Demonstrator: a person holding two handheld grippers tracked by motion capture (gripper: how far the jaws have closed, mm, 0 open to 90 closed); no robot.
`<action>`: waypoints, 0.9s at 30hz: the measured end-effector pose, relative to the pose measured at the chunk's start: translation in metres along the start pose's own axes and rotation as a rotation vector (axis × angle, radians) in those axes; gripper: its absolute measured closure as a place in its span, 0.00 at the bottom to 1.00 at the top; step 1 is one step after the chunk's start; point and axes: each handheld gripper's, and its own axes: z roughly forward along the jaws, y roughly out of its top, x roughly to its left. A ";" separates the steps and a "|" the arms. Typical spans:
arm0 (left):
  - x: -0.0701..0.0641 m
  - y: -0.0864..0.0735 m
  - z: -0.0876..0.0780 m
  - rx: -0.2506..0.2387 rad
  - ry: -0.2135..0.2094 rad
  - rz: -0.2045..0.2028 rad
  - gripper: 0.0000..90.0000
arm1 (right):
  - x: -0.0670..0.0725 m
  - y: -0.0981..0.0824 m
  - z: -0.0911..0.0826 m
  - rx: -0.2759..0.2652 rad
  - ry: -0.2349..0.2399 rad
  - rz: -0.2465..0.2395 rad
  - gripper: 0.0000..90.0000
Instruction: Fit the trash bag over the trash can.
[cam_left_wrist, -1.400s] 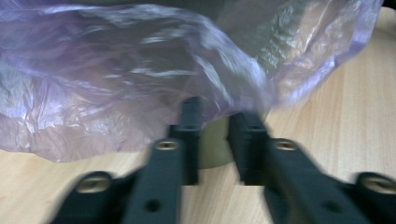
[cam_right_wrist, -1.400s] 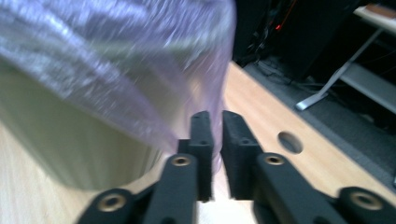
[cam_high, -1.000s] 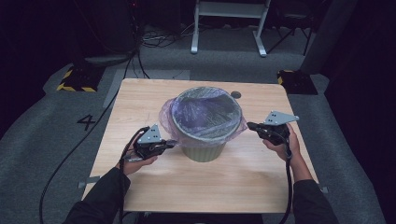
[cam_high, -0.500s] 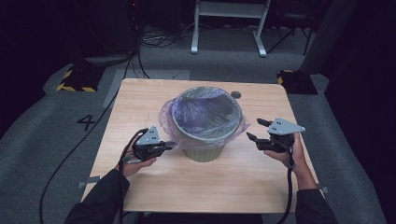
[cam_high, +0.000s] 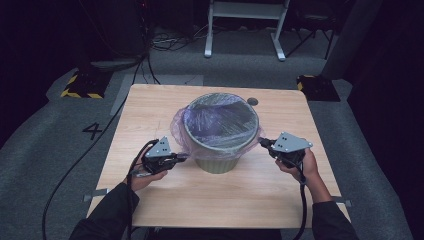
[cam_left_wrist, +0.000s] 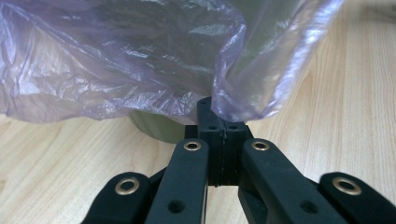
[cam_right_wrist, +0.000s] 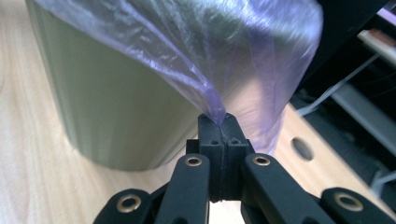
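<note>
Left gripper (cam_high: 181, 157) is clamped on the overhanging purple bag (cam_left_wrist: 140, 60) at the bin's near-left side; right gripper (cam_high: 262, 142) pinches the bag's edge at the right. The bag lines the green bin (cam_high: 215, 162), mid-table (cam_high: 165, 200). Judged: liner seated and folded over; drawing the skirt down remains.

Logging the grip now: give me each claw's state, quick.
Left claw: closed, pinching the edge of the purple bin bag.
Right claw: closed, pinching the bag's edge on the other side.
</note>
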 end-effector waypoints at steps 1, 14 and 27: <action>0.000 -0.002 0.001 0.002 -0.001 -0.004 1.00 | 0.000 -0.003 0.001 -0.001 0.010 0.012 1.00; -0.013 -0.008 0.005 0.042 -0.015 0.025 1.00 | 0.021 -0.034 0.011 0.040 0.137 0.051 1.00; -0.005 -0.026 0.034 0.148 0.000 -0.035 0.82 | 0.013 -0.070 0.047 0.185 0.175 0.217 1.00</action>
